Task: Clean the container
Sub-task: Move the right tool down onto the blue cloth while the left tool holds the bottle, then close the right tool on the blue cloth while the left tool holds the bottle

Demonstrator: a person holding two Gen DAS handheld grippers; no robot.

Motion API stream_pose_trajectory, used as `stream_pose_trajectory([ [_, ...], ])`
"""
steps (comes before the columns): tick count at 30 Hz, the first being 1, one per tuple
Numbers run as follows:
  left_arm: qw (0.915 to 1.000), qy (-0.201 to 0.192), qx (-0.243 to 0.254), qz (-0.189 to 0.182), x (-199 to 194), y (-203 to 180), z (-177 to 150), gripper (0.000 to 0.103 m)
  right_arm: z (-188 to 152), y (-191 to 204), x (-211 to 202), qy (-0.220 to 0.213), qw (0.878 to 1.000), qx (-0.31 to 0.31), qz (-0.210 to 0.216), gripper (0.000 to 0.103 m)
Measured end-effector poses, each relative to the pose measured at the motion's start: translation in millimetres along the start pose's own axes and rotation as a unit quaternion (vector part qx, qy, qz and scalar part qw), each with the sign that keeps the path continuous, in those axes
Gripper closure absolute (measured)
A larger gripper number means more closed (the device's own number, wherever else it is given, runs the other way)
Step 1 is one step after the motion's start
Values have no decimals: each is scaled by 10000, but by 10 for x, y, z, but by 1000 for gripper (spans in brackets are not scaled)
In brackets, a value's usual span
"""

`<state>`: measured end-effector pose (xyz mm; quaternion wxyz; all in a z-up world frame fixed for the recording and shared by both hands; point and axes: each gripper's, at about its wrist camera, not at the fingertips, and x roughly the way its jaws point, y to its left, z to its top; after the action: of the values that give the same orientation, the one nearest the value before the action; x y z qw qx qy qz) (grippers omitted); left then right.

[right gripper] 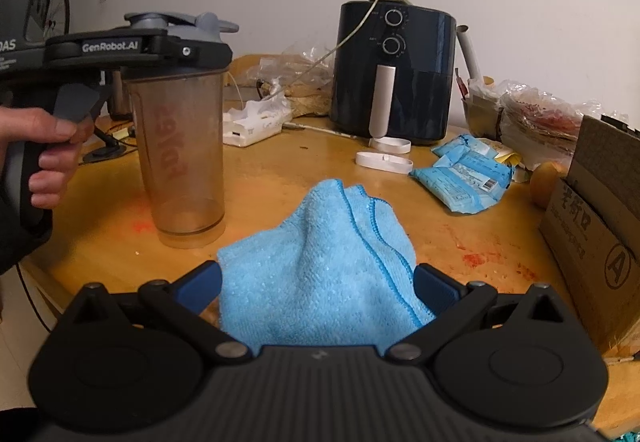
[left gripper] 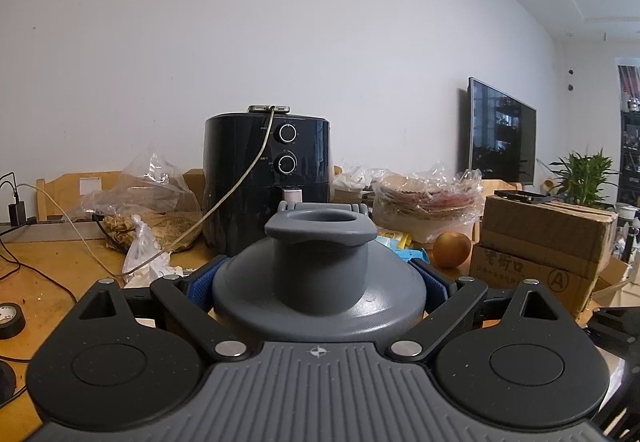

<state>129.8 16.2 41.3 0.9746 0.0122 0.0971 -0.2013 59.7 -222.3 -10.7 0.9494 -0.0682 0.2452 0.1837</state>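
The wooden table [right gripper: 280,178] is round at its near edge and stained with red marks on the right. On it stand the shaker bottle [right gripper: 182,158] at left, a black air fryer [right gripper: 394,74] far behind, blue snack packets [right gripper: 464,178] and a cardboard box [right gripper: 596,226] at right.

There is one shaker cup [right gripper: 180,158] with one grey lid [left gripper: 318,270], one blue cloth [right gripper: 320,270] and one black air fryer [right gripper: 394,70] with two round knobs [right gripper: 394,18]. There are two white rings [right gripper: 384,161], two blue snack packs [right gripper: 464,178], one cardboard box [right gripper: 596,234] and one round fruit [left gripper: 452,249]. One TV [left gripper: 502,132] hangs on the wall, with one green plant [left gripper: 584,176] close by
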Motion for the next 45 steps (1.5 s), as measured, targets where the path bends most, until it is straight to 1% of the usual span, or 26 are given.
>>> stream_pose_trajectory([
  [4, 10000, 9, -5, -2, 8, 2, 18, 8, 41, 11, 77, 131, 9999, -82, -25, 0],
  [25, 10000, 19, 1, -4, 5, 0, 16, 8, 155, -42, 428, 477, 9988, 65, 37, 0],
  [45, 10000, 35, 0, -7, -5, -3, 14, 8, 161, -122, 788, 737, 9972, 68, 49, 0],
])
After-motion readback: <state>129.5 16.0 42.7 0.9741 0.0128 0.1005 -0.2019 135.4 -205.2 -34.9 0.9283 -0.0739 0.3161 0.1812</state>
